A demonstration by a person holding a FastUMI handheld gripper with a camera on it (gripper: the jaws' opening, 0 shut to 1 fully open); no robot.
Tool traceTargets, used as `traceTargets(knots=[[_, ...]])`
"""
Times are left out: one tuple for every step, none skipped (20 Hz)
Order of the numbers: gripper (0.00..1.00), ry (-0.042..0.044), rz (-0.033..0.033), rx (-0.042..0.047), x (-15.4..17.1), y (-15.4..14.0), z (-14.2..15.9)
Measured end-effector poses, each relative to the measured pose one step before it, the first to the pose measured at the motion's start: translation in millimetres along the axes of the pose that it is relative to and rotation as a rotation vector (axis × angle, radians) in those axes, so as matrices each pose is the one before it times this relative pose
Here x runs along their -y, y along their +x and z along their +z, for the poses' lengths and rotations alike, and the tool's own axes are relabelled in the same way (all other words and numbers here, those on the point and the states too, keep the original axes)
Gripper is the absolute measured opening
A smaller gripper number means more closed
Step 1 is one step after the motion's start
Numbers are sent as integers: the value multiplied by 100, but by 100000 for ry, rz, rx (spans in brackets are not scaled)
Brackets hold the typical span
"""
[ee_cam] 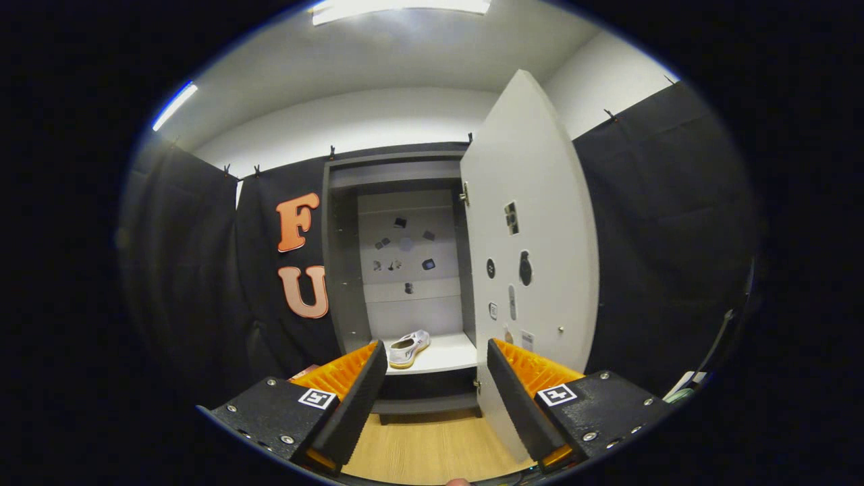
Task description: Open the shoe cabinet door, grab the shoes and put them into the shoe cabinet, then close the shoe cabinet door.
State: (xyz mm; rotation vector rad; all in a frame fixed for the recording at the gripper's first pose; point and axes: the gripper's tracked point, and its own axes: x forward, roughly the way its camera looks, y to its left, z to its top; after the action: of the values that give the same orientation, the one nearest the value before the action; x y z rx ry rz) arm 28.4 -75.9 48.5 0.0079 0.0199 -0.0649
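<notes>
The shoe cabinet (344, 270) stands ahead against the black cloth wall, its tall pale door (533, 229) swung open to the right. A white shoe (408, 348) lies on the cabinet's white shelf (445, 354), toward the left side, heel nearest me. My gripper (435, 398) is open, held back from the cabinet with nothing between its fingers. The left fingertip overlaps the shoe's heel in the view; the right finger (520, 405) sits in front of the door's lower edge.
Small stickers dot the cabinet's back panel (405, 250) and the inside of the door. A small knob (559, 329) sits low on the door. Wooden floor (425, 449) lies between me and the cabinet. Black cloth hangs on both sides.
</notes>
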Motion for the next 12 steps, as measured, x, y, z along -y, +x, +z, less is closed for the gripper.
traceTargets(knots=[[93, 121, -1992, 154, 1417, -273, 86], [93, -180, -1994, -137, 1534, -237, -54], [93, -316, -1877, -408, 1548, -163, -65], [93, -432, -1892, -341, 1557, -195, -162], [93, -336, -1777, -202, 1534, 72, -142], [93, -387, -1675, -15, 1480, 104, -43], [93, -164, -1165, -64, 1439, 237, -175], [93, 52, -930, -112, 1357, 230, -318], [93, 75, -670, -647, 1318, 330, -371], [93, 257, -729, -728, 1220, 489, -494], [93, 707, 40, -111, 1008, 728, -309], [93, 1290, 1005, 311, 683, 585, -77]])
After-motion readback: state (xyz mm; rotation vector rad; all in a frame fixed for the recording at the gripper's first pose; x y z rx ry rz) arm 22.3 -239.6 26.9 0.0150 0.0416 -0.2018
